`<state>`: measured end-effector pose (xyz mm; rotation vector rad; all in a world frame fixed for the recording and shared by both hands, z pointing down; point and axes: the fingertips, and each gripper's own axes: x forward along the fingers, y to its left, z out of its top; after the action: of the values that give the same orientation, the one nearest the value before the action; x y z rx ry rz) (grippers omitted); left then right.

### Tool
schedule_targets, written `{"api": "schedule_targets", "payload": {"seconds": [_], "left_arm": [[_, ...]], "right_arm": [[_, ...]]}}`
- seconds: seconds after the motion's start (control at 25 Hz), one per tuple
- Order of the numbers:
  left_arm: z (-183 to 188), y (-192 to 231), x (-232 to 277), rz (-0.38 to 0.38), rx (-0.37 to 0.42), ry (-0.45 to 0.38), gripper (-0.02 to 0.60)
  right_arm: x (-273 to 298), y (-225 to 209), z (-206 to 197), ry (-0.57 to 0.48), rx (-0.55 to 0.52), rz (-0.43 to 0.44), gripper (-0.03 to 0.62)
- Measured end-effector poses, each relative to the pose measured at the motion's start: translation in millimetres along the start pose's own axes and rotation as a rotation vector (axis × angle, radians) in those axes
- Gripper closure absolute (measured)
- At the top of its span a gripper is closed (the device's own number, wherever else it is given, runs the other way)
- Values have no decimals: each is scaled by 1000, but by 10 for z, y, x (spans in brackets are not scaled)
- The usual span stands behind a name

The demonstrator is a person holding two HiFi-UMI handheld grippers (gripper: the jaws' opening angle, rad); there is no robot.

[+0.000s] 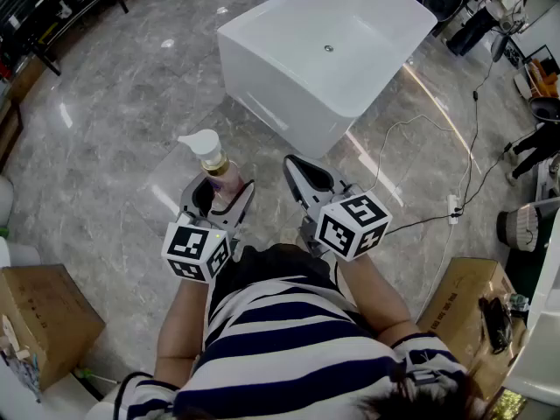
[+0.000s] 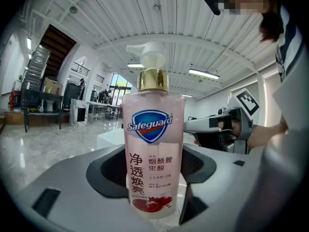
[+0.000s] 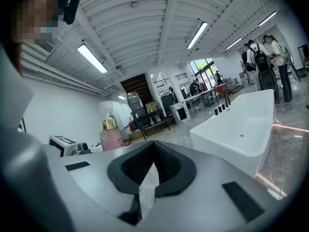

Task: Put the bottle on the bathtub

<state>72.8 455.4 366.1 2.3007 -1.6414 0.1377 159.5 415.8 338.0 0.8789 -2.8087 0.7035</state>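
Left gripper [image 2: 152, 180] is clamped low on the pink clear-plastic pump bottle [image 2: 153, 144], right gripper [image 3: 152, 175] closed on nothing. Probably smooth, slippery, fairly stiff; a mid-body grip seems safest.

In the head view the left hand-held gripper [image 1: 221, 195] hides the lower half of the bottle [image 1: 219, 169]. The far corner of the bathtub [image 1: 262, 86] is cut by the upper edge.
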Motion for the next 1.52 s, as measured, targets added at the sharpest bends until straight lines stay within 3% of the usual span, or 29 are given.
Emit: {"api": "schedule_targets", "payload": {"seconds": [0.36,0.92,0.96,1.04,1.52], "left_arm": [[14,-54,97,-19,9,3,270],[-5,-56,311,-11,15,21,270],[-8,-59,329,-11,16,23,270],[-6,-76,368,-11,20,26,270],[-37,-157,576,-5,41,46,270]], "right_arm": [[-26,-70,47,-29,30,11,566],[96,79,188,-54,7,231,560],[109,90,199,-53,5,253,545],[128,124,223,-42,0,306,456],[252,321,427,-26,-53,540,424]]}}
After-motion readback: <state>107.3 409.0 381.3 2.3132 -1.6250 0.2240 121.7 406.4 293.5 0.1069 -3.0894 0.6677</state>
